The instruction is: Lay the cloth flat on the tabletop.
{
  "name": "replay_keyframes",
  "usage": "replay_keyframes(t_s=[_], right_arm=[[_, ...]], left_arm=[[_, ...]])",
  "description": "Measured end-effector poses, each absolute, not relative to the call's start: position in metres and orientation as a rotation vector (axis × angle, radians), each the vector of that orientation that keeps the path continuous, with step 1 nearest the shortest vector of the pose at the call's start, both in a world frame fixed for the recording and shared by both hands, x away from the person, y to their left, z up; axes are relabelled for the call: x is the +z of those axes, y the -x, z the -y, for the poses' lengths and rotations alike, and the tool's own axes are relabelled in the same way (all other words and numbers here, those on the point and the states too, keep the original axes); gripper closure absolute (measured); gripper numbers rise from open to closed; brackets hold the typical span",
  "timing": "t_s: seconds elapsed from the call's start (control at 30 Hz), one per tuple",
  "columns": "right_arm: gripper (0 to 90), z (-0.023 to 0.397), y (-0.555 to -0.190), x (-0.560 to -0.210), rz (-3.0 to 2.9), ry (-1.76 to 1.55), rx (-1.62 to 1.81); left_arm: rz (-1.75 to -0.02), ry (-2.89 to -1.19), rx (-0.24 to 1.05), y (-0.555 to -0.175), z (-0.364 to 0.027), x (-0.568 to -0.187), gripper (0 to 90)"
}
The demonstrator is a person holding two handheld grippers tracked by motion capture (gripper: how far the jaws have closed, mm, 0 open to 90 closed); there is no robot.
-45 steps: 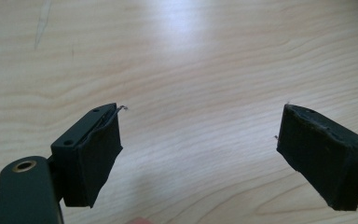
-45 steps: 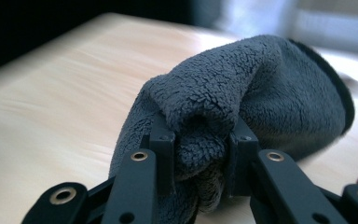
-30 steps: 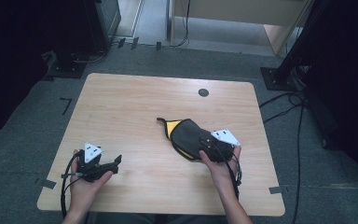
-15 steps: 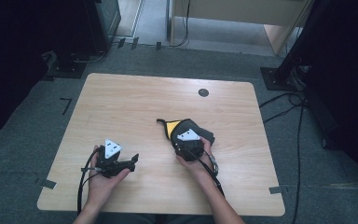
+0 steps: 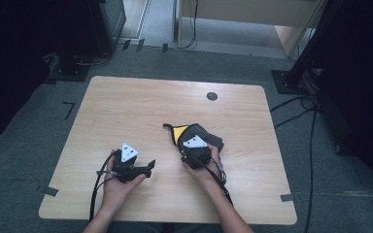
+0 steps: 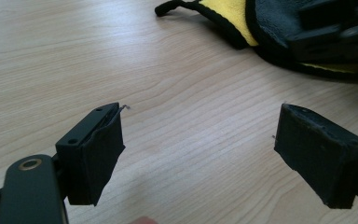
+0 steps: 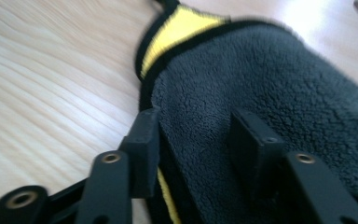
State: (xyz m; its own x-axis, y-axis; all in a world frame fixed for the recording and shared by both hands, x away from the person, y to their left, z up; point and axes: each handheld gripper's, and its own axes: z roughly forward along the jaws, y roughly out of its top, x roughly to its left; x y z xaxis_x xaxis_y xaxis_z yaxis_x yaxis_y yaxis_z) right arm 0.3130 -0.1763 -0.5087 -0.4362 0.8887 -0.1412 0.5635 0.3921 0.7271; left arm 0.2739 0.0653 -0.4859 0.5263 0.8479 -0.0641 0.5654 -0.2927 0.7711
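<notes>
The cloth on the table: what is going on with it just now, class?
A person works at a wooden table with a gripper in each hand. The right gripper is down on a dark grey cloth with a yellow lining; its jaws straddle a fold near the edge and have just been opening a little. Whether the pads press the fleece is hard to tell. The left gripper hangs open over bare wood, apart from the cloth.

Dark grey fleece cloth (image 5: 201, 137) with yellow lining and black trim; pale wood-grain desk (image 5: 141, 109); black tools with grey three-cornered plates.
</notes>
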Motion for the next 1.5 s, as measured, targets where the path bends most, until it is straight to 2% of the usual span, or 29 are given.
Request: replay_keyframes(t_s=[0.03, 0.1, 0.17, 0.3, 0.7, 0.83, 0.87, 0.93, 1.07, 1.1, 1.13, 1.27, 1.43, 1.5], right_arm=[[60.7, 0.175, -0.314, -0.511, -2.127, -1.237, 0.808], [81.0, 0.173, -0.313, -0.511, -2.116, -1.205, 0.779], [87.4, 0.174, -0.313, -0.51, -2.137, -1.194, 0.8], [88.2, 0.179, -0.309, -0.503, -2.176, -1.232, 0.943], [88.1, 0.163, -0.258, -0.45, -2.198, -0.952, 1.441], [88.1, 0.174, -0.249, -0.424, -2.124, -0.921, 1.613], [87.9, 0.188, -0.246, -0.407, -2.048, -0.921, 1.698], [87.7, 0.205, -0.245, -0.393, -1.966, -0.949, 1.67], [85.5, 0.237, -0.258, -0.392, -1.839, -1.149, 1.455], [78.2, 0.259, -0.272, -0.403, -1.75, -1.3, 1.216], [78.6, 0.27, -0.277, -0.409, -1.708, -1.369, 1.117], [66.9, 0.299, -0.283, -0.427, -1.692, -1.5, 1.073], [50.1, 0.3, -0.289, -0.436, -1.806, -1.52, 1.184], [46.3, 0.298, -0.297, -0.444, -1.849, -1.558, 1.16]], left_arm=[[-1.148, -1.992, 0.464, -0.274, -0.065, -0.486, 15.6], [-1.152, -1.99, 0.466, -0.274, -0.067, -0.485, 15.6], [-1.155, -1.989, 0.462, -0.275, -0.069, -0.486, 15.6], [-1.156, -1.983, 0.459, -0.277, -0.071, -0.487, 15.6], [-1.105, -1.968, 0.448, -0.274, -0.07, -0.486, 15.6], [-1.094, -1.955, 0.45, -0.273, -0.071, -0.484, 15.6], [-1.095, -1.958, 0.444, -0.273, -0.072, -0.483, 15.6], [-1.102, -1.959, 0.447, -0.273, -0.072, -0.484, 15.6], [-1.117, -1.961, 0.445, -0.275, -0.072, -0.486, 15.8], [-1.122, -1.96, 0.435, -0.277, -0.07, -0.488, 17.9], [-1.116, -1.967, 0.426, -0.279, -0.07, -0.489, 20.9], [-1.12, -1.979, 0.379, -0.286, -0.063, -0.494, 22.0], [-1.123, -1.985, 0.353, -0.3, -0.057, -0.496, 22.6], [-1.104, -2.009, 0.278, -0.313, -0.051, -0.498, 24.4]])
